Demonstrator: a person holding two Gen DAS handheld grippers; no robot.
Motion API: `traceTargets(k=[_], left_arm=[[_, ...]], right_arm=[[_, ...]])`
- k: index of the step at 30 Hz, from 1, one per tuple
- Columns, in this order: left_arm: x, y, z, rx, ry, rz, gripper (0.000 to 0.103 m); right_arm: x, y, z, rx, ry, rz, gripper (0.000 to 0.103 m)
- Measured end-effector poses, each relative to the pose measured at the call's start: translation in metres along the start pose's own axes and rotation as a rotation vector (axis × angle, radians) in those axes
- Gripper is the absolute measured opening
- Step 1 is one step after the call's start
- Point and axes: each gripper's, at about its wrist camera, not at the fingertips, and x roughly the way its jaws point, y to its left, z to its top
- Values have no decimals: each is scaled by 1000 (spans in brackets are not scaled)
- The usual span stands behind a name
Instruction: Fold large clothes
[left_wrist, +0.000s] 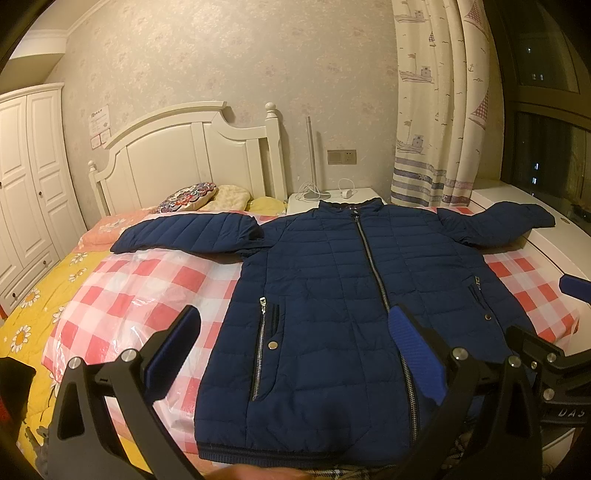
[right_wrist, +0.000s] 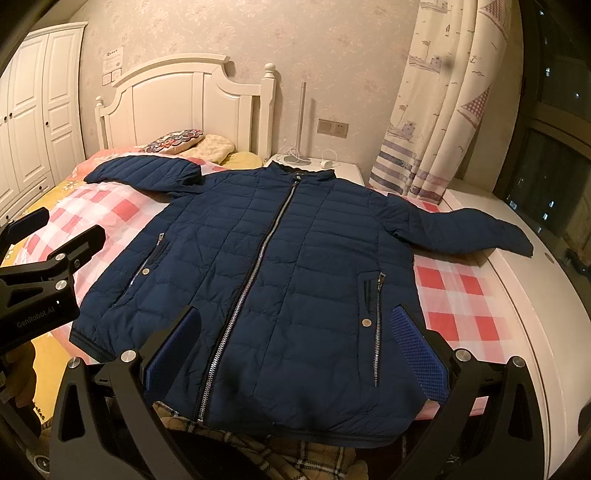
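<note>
A navy quilted puffer jacket (left_wrist: 332, 295) lies flat, front up and zipped, on a red-and-white checked sheet (left_wrist: 147, 288) on the bed, both sleeves spread sideways. It also shows in the right wrist view (right_wrist: 280, 273). My left gripper (left_wrist: 295, 325) is open and empty, hovering above the jacket's lower left part near the hem. My right gripper (right_wrist: 295, 328) is open and empty above the jacket's lower right part. The right gripper's body (left_wrist: 546, 354) shows at the right of the left wrist view; the left gripper's body (right_wrist: 40, 273) shows at the left of the right wrist view.
A white headboard (left_wrist: 192, 162) and pillows (left_wrist: 192, 197) lie beyond the jacket. A white nightstand (left_wrist: 332, 195) with cables stands behind the collar. A white ledge (right_wrist: 517, 295), curtain (right_wrist: 436, 110) and window are at the right; a wardrobe (left_wrist: 29, 184) at the left. Yellow flowered bedding (left_wrist: 33, 314) lies left.
</note>
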Motion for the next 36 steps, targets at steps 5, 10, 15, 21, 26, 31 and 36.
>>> traceTargets(k=[5,10,15,21,26,31,36], left_arm=[[0,0,0,0,-1,0,101],[0,1,0,-1,-3,1,101],[0,1,0,-1,-4,1,101],[0,1,0,0,-4,1,101],[0,1,0,0,-6,2,101],[0,2,0,0,-5,1,101],[9,0,-5,6,8,3,101]], right_arm=[[0,1,0,0,0,0,99],[0,0,0,1,1,0,99],[0,1,0,1,2,2,99],[1,2,0,2,2,3,99],[1,5,-2,1,4,6,98],[4,4,-2,5,11,14,99],[13,-2,-3,12,6,12,98]])
